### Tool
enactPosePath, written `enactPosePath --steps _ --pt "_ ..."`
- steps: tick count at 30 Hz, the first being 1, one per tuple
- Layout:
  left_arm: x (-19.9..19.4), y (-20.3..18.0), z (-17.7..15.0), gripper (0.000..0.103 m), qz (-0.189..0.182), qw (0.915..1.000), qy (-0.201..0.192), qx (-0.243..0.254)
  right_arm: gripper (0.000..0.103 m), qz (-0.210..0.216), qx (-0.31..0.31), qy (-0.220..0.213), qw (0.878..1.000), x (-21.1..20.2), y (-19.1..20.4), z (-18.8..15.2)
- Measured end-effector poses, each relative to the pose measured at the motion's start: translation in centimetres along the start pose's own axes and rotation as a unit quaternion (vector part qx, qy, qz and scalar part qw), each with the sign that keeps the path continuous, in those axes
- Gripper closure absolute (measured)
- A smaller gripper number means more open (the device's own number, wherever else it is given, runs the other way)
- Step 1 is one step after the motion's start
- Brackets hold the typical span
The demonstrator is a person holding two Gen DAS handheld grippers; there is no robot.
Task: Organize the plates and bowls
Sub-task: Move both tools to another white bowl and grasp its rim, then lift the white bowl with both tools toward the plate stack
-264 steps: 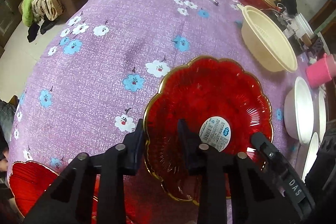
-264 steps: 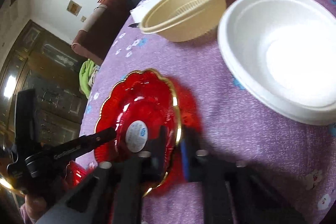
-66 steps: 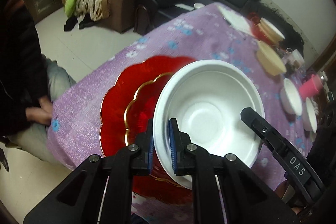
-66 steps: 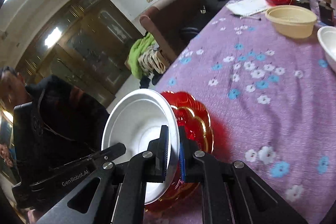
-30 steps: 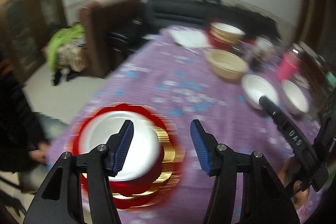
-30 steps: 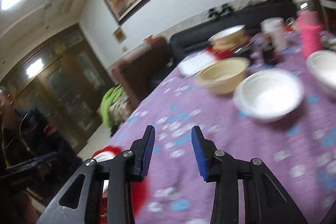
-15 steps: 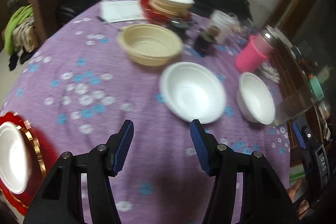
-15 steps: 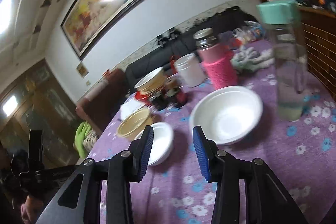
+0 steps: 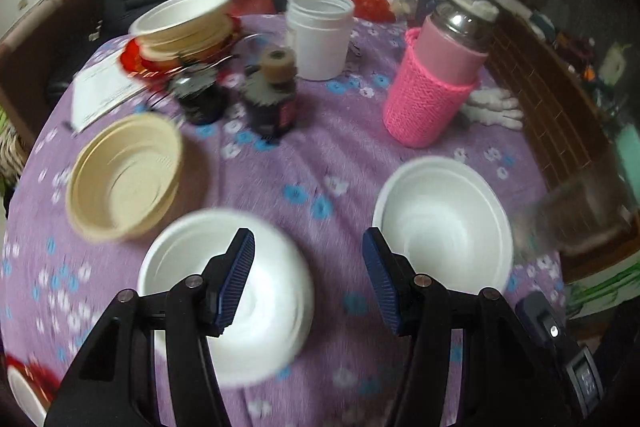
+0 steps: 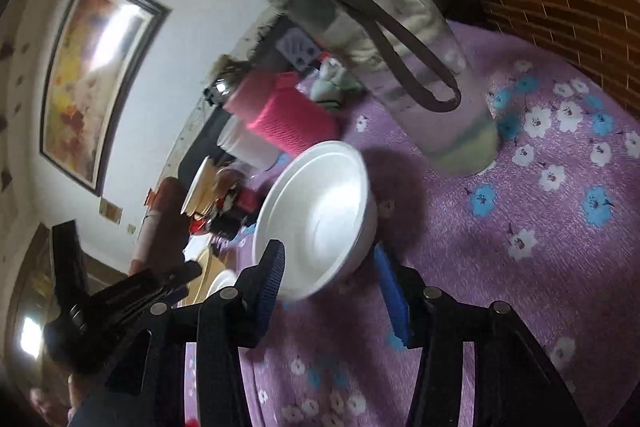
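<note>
On the purple flowered tablecloth (image 9: pixel 288 163), the cream bowl (image 9: pixel 124 179) sat farthest left. Beside it a white foam bowl (image 9: pixel 224 291) lay under the left gripper (image 9: pixel 308 279), whose jaws stood apart and empty. Further right, a second white bowl (image 10: pixel 320 211) sat by the pink-sleeved flask (image 10: pixel 288 115); the right gripper (image 10: pixel 332 291) was opening its jaws around the near rim, not yet pressing. It looked feather-light and easily dented, so I'd pinch the rim gently.
</note>
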State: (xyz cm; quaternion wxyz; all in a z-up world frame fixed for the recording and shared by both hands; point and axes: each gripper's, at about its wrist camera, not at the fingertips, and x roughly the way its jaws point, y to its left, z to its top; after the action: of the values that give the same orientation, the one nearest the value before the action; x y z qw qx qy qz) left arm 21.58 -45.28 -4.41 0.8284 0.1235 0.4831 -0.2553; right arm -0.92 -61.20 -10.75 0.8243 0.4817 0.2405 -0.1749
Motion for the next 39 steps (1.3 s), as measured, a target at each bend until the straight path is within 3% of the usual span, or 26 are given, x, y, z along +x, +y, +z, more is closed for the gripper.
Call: enactPosePath --steps 7,22,24,27,28,30,33,39 --pt "3.9 -2.0 2.6 0.048 -0.02 0.9995 0.018 0.018 0.053 -0.051 0.033 0.003 0.998 2.8 -0.8 1.4" --pt "7.6 -5.1 1.0 0.049 -0.037 0.9967 0.047 0.056 0.052 -0.048 0.029 0.02 0.998 5.7 -1.5 1.4" --pt "7.8 -5.0 0.8 0.054 -0.035 0.9968 0.051 0.052 0.052 -0.05 0.03 0.019 0.998 5.8 -1.6 1.3" --pt "8.1 -4.7 0.6 0.074 -0.037 0.9965 0.06 0.044 0.052 -0.053 0.031 0.021 0.998 6.2 -1.6 1.3" --pt "8.2 -4.6 0.5 0.08 -0.042 0.9964 0.062 0.039 0.055 -0.057 0.029 0.023 0.998 6.5 -1.6 1.3" --pt "8.2 -4.7 0.3 0.083 -0.052 0.9961 0.062 0.034 0.074 -0.061 0.028 0.026 0.997 6.9 -1.8 1.2" --pt "7.6 -5.1 0.0 0.086 -0.052 0.9967 0.05 0.037 0.087 -0.049 0.032 0.027 0.998 7.0 -1.9 1.3" --pt "5.6 -4.8 -0.7 0.091 -0.074 0.996 0.039 0.03 0.091 -0.046 0.041 0.022 0.998 6.2 -2.1 1.3"
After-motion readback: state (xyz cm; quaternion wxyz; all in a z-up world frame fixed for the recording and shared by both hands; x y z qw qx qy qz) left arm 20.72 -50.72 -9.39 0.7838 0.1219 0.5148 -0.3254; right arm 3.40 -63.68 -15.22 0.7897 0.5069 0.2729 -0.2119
